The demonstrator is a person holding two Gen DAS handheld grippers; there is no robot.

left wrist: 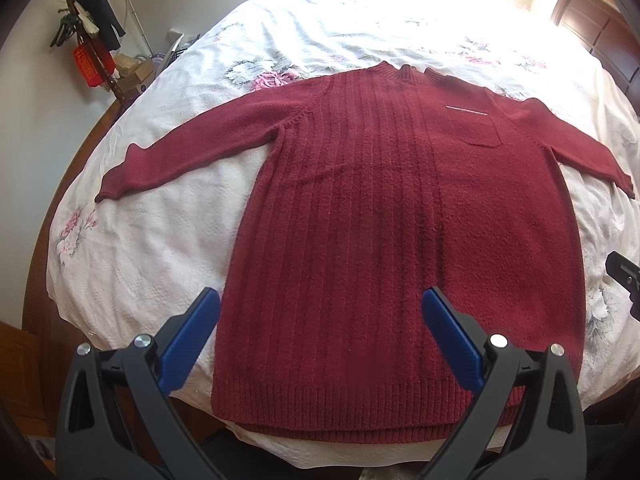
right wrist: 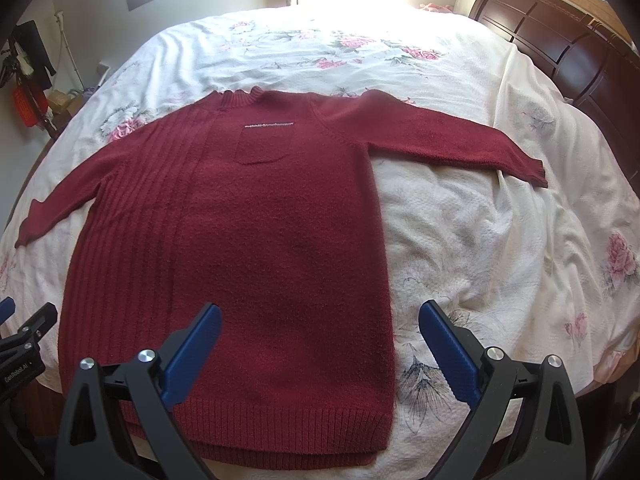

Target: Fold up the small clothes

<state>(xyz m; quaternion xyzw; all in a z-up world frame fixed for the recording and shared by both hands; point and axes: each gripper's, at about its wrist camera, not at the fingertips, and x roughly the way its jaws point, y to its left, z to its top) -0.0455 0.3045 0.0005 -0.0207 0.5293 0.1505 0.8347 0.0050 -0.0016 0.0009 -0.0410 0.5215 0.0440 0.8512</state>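
Note:
A dark red knit sweater point(left wrist: 380, 208) point(right wrist: 240, 232) lies flat and face up on the bed, both sleeves spread out to the sides, its ribbed hem at the near edge. It has a chest pocket point(right wrist: 262, 144) with a pale trim line. My left gripper point(left wrist: 320, 304) hovers open above the hem's left part, blue pads wide apart, nothing between them. Over the sweater's lower right edge, my right gripper point(right wrist: 320, 316) is open too and holds nothing. The right gripper's body shows at the left wrist view's right border point(left wrist: 624, 276).
The bed point(right wrist: 480, 240) carries a white floral cover. A dark wooden headboard point(right wrist: 568, 44) stands at the right. A coat stand point(left wrist: 88, 36) with dark clothes and boxes is by the wall at the left. Bright windows lie beyond the bed.

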